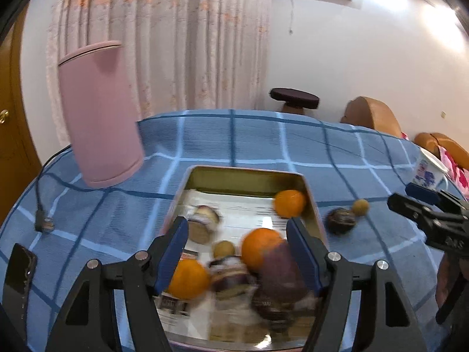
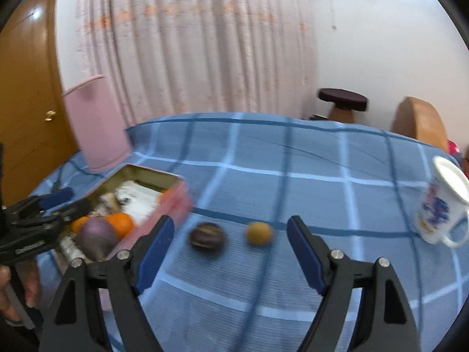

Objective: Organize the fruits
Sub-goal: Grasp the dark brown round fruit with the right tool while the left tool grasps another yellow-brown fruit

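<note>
My left gripper (image 1: 237,231) is hanging over the near end of the metal tin (image 1: 315,205) with its blue-padded jaws standing wide and nothing pressed between them, and my right gripper (image 2: 230,234) is likewise gaping and empty, tilting down at the bare cloth. The blue checked tablecloth (image 1: 263,140) is covering the whole table, and a tall pink cylinder (image 1: 99,114) is standing on it beyond the tin's far left corner, in front of a pale curtain (image 1: 176,38). The tin is sitting open on the cloth, lined with printed paper, and the fruit is lying inside it: one orange (image 1: 288,204) against the far right wall, a second orange (image 1: 261,248) nearer, a third orange (image 1: 189,278) just beside my left pad, a large purple fruit (image 1: 283,270) lying right in front of my jaws, and some blurred dark-and-white pieces I cannot make out. A white printed mug (image 2: 442,202) is standing well off to the right. A black phone (image 1: 19,275) is lying at the cloth's left edge, near a black cable plug (image 1: 44,223). Outside the tin, on the cloth to its right, a dark wrinkled fruit (image 2: 206,237) and a small yellow fruit (image 2: 259,233) are lying near each other, both in front of my right gripper's open jaws, untouched. My hand (image 2: 6,293) is showing at the edge of the right view, gripping the left tool's handle.
</note>
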Demonstrator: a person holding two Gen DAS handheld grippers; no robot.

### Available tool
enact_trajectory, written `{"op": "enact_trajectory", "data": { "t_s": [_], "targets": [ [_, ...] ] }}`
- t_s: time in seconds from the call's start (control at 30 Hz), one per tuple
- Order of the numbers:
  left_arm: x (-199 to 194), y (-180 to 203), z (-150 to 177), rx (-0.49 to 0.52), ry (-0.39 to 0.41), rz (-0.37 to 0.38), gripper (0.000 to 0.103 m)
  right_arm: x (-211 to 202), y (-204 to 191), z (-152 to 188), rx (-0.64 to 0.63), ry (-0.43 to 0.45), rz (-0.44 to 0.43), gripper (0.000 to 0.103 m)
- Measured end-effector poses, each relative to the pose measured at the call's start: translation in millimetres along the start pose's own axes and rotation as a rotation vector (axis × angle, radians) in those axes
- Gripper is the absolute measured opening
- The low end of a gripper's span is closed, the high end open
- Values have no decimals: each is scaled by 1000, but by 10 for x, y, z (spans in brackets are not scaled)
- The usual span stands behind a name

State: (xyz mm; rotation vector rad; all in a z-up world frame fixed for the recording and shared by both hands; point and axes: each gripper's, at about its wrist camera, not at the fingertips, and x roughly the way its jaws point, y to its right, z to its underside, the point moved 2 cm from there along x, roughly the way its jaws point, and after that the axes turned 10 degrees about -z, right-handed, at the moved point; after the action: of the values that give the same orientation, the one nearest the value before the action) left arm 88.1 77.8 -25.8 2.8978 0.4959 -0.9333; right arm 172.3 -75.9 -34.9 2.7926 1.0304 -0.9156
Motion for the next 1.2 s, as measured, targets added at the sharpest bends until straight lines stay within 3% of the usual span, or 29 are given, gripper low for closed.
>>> {"op": "enact_trajectory", "data": {
  "t_s": [0.13,0.33,0.63,0.93,1.07,1.2],
  "targets": [
    [12,194,6,21,-10,17,71,16,204,17,33,-19,35,81],
    [27,388,-4,54,-12,21,71,222,288,62,36,-77,38,68],
    [147,180,-44,-12,-29,-32,71,426,-155,-20,-87,-101,-71,65],
    [81,100,-75,-15,-14,-38,71,910,-341,126,-141,-277,-85,48],
    [72,156,-91,0,-16,-36,71,841,-310,131,-115,-257,-128,47],
    [32,331,-163,31,-10,-16,71,598,-152,74,-68,-168,-95,47]
  ]
}}
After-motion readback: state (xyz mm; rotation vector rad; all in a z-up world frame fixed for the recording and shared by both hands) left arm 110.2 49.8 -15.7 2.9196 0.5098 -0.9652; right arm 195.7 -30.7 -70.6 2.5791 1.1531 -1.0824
